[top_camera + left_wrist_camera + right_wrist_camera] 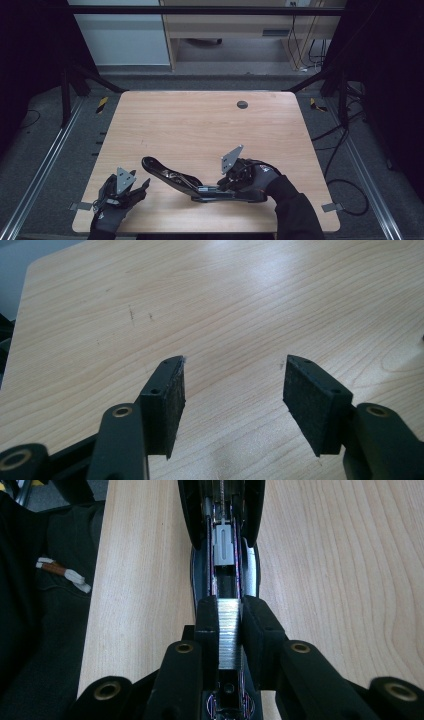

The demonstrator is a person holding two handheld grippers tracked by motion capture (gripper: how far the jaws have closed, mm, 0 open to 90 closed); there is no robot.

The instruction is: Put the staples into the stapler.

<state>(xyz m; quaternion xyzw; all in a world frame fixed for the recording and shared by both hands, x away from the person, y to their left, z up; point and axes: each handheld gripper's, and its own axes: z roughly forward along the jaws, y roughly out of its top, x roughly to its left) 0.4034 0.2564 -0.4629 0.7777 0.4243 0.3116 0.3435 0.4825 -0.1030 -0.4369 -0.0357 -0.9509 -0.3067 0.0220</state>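
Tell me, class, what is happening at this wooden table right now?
A person in dark gloves is loading a black stapler that lies opened out on the light wooden table. The right gripper is shut on a silvery strip of staples, holding it over the stapler's open channel, just short of the grey pusher. The left gripper rests near the table's front left corner, its jaws open with bare wood between them, apart from the stapler.
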